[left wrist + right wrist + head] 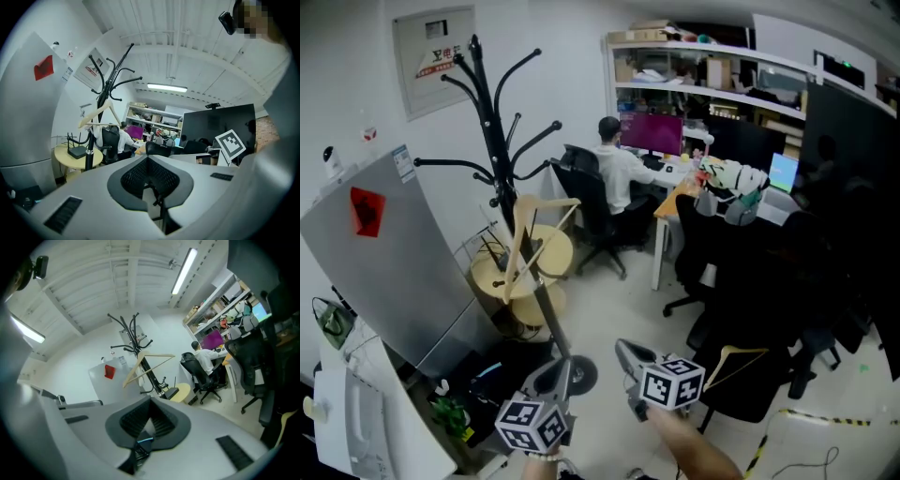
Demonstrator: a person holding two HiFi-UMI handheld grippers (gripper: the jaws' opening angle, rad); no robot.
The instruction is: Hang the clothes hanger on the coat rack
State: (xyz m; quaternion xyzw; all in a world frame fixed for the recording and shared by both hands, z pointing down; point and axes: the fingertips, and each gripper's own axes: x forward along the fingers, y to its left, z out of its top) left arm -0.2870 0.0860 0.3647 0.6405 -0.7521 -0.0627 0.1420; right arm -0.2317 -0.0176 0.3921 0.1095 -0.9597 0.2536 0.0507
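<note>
Two grippers sit low in the bottom centre of the head view: the left gripper (561,373) and the right gripper (630,356) each have their jaws pressed together on nothing, and neither is touching the task's thing. Just above them in the frame, the black coat rack (492,141) rises towards the upper left, its foot close beside the left gripper in the picture. The wooden clothes hanger (517,246) hangs from the rack at mid-height, clearly tilted, one arm pointing down at the round yellow table (555,251). The likely danger is that the hanger's hook, too small to make out here, sits only shallowly on its branch. A knock to the pole from a gripper passing the foot could then shake the hanger loose, dropping it onto the table and the black router (77,151) resting there. Farther off, a person sits at a desk (670,202). At the upper right, the wall shelves (712,92) are the only storage in view, holding cardboard boxes and small clutter too distant to identify.
</note>
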